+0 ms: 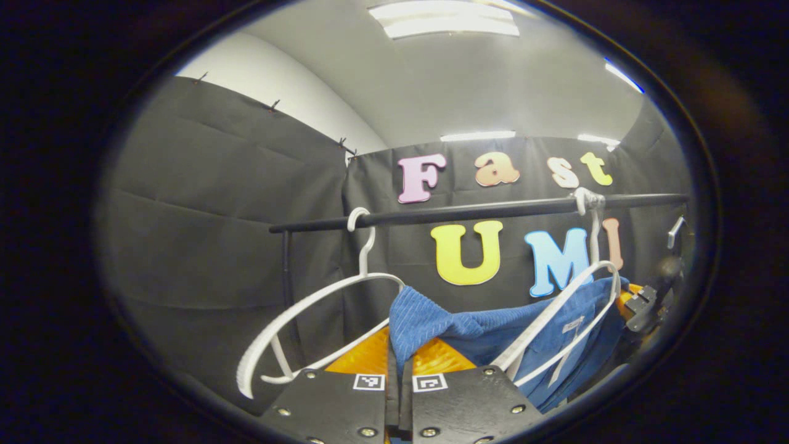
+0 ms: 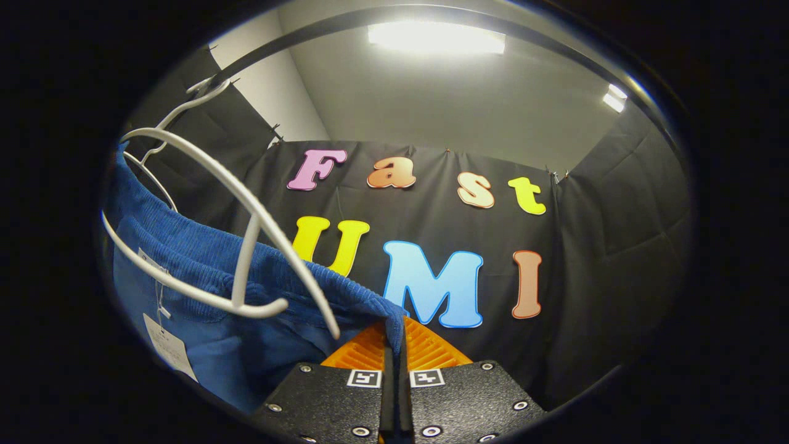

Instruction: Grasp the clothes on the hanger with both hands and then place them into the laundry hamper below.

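Observation:
A blue ribbed garment (image 1: 481,333) stretches between my two grippers below the black rail (image 1: 468,211). My left gripper (image 1: 399,357) is shut on one corner of the cloth, which rises from between its fingers. In the right gripper view the same blue garment (image 2: 203,296) runs in from the left, and my right gripper (image 2: 394,336) is shut on its other edge. A white hanger (image 1: 573,308) on the rail overlaps the garment, seen up close as the white hanger (image 2: 246,246) in the right gripper view. The right gripper (image 1: 644,305) shows far right in the left gripper view.
A second white hanger (image 1: 308,320) hangs bare on the rail to the left of the garment. A white tag (image 2: 169,348) dangles from the cloth. Black cloth walls close in behind and on both sides.

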